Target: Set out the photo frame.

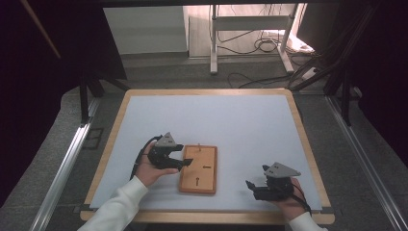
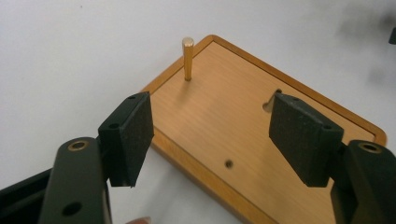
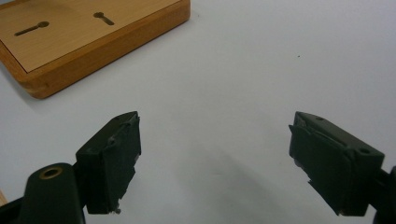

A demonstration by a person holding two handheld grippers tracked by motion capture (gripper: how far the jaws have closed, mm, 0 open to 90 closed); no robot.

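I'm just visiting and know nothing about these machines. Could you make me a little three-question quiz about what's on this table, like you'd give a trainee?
1. True or false: the left gripper is clamped shut on the brass peg.
2. Which gripper is at the wooden board? A) left B) right C) neither
3. Fill in: the peg stands ______ in the board, near one corner.

Key:
1. False. Its jaws stand wide apart over the board's edge, with the peg beyond them, untouched.
2. A. The right gripper is open over bare white tabletop, apart from the board.
3. Upright.
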